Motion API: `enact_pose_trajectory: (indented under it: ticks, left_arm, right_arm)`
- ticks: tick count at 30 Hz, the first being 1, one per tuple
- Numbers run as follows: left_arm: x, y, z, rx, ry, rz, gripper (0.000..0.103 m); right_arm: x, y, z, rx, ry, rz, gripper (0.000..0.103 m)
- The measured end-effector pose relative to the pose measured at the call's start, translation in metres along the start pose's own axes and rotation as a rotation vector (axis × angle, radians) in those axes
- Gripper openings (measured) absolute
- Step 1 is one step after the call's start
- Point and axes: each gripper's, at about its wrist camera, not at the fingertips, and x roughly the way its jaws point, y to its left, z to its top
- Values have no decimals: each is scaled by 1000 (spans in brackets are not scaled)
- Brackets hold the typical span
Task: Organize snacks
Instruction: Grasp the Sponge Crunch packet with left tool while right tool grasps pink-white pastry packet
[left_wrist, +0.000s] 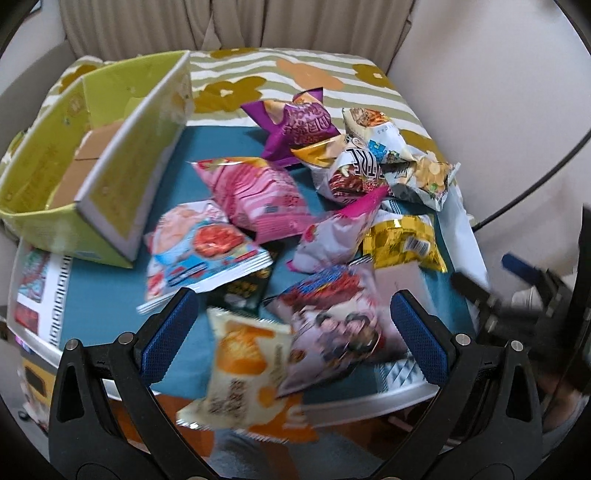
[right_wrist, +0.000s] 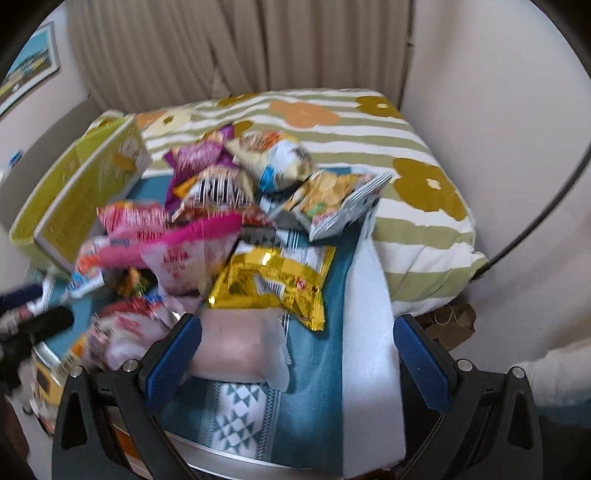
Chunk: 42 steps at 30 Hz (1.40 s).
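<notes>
Left wrist view, reading from the left: a green cardboard box (left_wrist: 99, 162) sits open at the edge of the teal tabletop (left_wrist: 107, 291), its brown floor bare as far as the picture shows. No packet appears inside, so the sorting looks barely begun and nearly all of it remains.

Beside the box lies a heap of snack bags: a blue-and-white packet (left_wrist: 201, 254), a pink striped bag (left_wrist: 258, 195), a purple bag (left_wrist: 295, 129) farther back, and an orange-and-cream packet (left_wrist: 243, 365) hanging over the near tabletop edge. The left claw (left_wrist: 291, 325) hovers over that near edge, spread wide and holding nothing, with the orange packet and a pale printed bag (left_wrist: 332, 328) between its blue pads.

Right wrist view shows the same pile from the other side. A gold foil packet (right_wrist: 273, 280) lies near the middle, a pale pink pouch (right_wrist: 236, 347) just in front of it, touching the left pad. The right claw (right_wrist: 295, 354) is likewise spread and empty.

Bags overlap and lean on one another, so lifting 1 may drag its neighbours. A striped, flowered cushion (right_wrist: 424, 221) crowds the far and right sides, and a dark cable (right_wrist: 546, 206) arcs past on the right. Motion blur softens much of the pile.
</notes>
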Motion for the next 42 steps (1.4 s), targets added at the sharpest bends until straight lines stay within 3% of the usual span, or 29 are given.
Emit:
enact_pose_trajectory:
  ticks: [8, 20, 28, 37, 40, 42]
  left_arm:
    - [38, -19, 3, -15, 94, 12, 103]
    - [94, -14, -10, -52, 284, -9, 102]
    - [111, -11, -7, -37, 304, -18, 75]
    - [102, 1, 2, -23, 289, -37, 70]
    - [98, 0, -2, -15, 285, -36, 70]
    - [93, -2, -8, -12, 283, -38, 70]
  right_arm:
    - [25, 18, -16, -175, 12, 52, 103]
    - [61, 39, -22, -210, 82, 103, 103]
    - [71, 48, -23, -194, 107, 135, 103]
    - [75, 62, -31, -195, 115, 104, 103]
    - [74, 70, -35, -201, 100, 80, 92]
    - [70, 77, -38, -230, 87, 58, 80]
